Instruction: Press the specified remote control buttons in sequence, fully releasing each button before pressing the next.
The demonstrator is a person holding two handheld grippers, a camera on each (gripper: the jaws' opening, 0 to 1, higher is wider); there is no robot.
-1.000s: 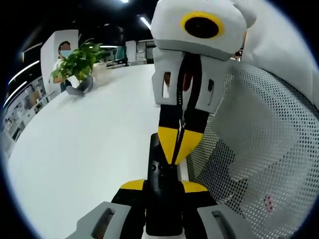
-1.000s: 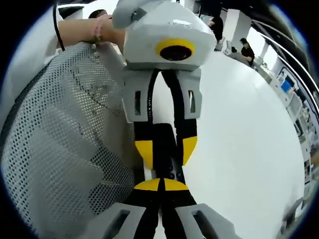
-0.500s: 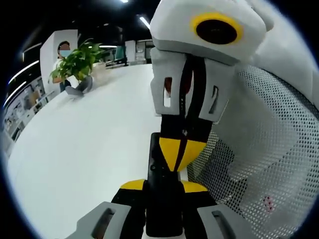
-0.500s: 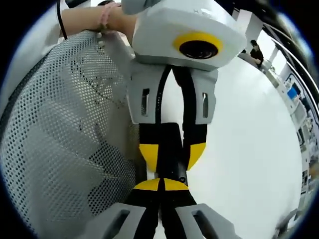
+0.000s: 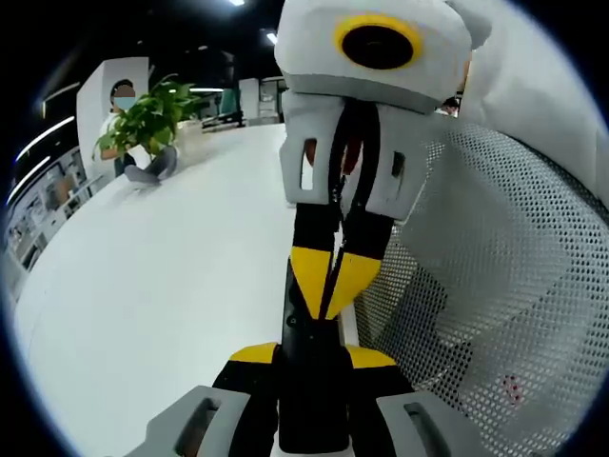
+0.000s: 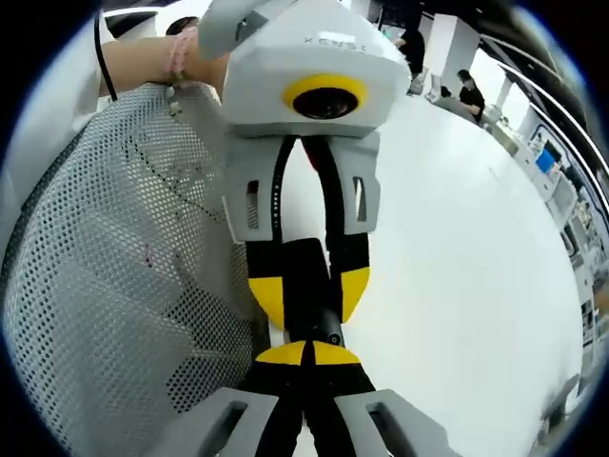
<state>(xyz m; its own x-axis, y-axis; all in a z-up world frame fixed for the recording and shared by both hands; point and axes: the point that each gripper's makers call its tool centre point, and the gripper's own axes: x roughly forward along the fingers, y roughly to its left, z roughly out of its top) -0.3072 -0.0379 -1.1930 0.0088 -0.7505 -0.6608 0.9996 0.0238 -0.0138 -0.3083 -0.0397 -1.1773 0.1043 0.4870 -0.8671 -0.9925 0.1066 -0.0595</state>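
A black remote control points away from me in the left gripper view, with my left gripper shut on its two sides. My right gripper comes down from above, yellow tips shut together on the remote's top face. In the right gripper view my right gripper is shut, its tips right by a small round button of the remote. The left gripper faces it there, clamping the remote. I cannot tell whether the tips press the button.
The white table spreads to the left. A white mesh chair back stands close beside both grippers, also in the right gripper view. A potted plant stands at the far edge. A person's wrist shows above.
Half a second ago the right gripper was lower and closer to the remote; it has drawn back and its tips sit slightly higher. The left gripper still holds the remote.
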